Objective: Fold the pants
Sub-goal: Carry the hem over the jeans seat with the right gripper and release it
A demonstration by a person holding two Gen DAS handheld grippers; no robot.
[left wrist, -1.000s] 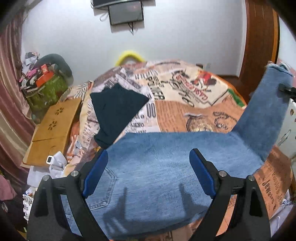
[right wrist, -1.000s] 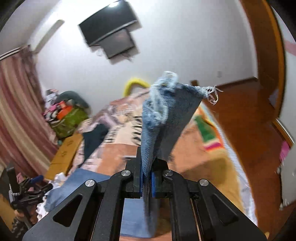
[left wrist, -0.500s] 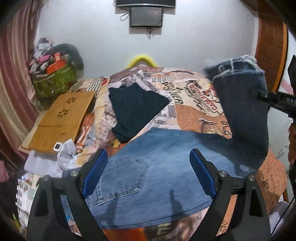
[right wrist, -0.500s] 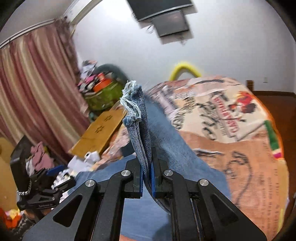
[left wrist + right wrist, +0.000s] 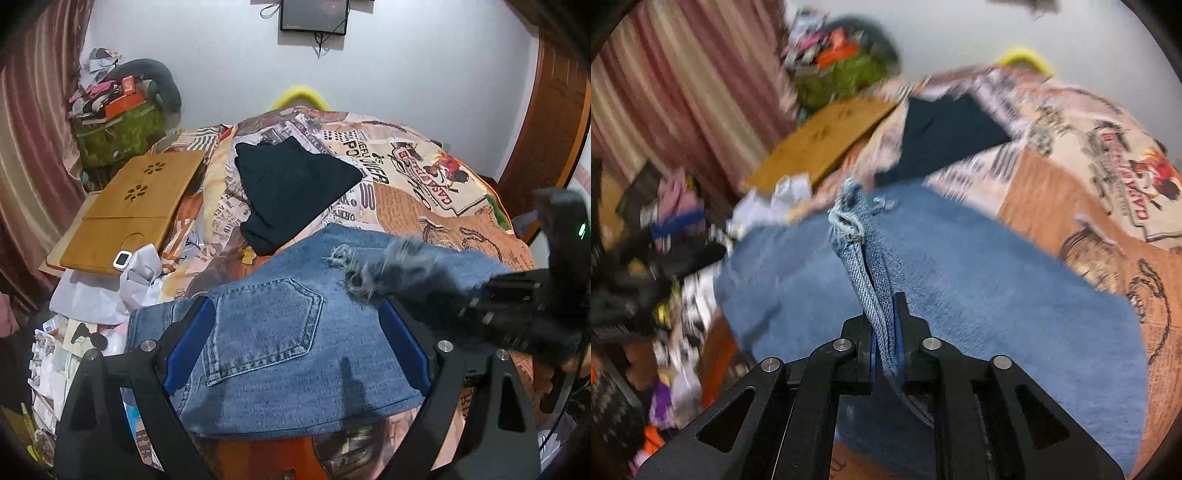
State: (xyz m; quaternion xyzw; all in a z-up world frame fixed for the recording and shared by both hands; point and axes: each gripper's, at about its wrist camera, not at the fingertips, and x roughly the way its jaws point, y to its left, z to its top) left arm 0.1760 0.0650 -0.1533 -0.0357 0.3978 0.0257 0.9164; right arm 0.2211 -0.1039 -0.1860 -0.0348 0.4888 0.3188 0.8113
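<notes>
Blue jeans [image 5: 280, 343] lie on the bed, back pocket up, waist toward the left. My left gripper [image 5: 295, 343] is open and empty just above the seat of the jeans. My right gripper [image 5: 884, 332] is shut on the frayed leg hems [image 5: 855, 236] and holds them over the jeans' upper part [image 5: 960, 280]. In the left wrist view the right gripper [image 5: 517, 306] comes in from the right, blurred, with the hems [image 5: 354, 266] dangling over the jeans.
A folded black garment [image 5: 291, 188] lies farther back on the printed bedspread [image 5: 424, 192]. A wooden lap tray [image 5: 133, 206] rests at the bed's left edge. Clutter and a green bag [image 5: 118, 133] stand at the left by the curtain.
My right gripper has swung the leg hems from high on the right down and leftward over the jeans' seat. My left gripper has stayed open and drawn back toward the waist.
</notes>
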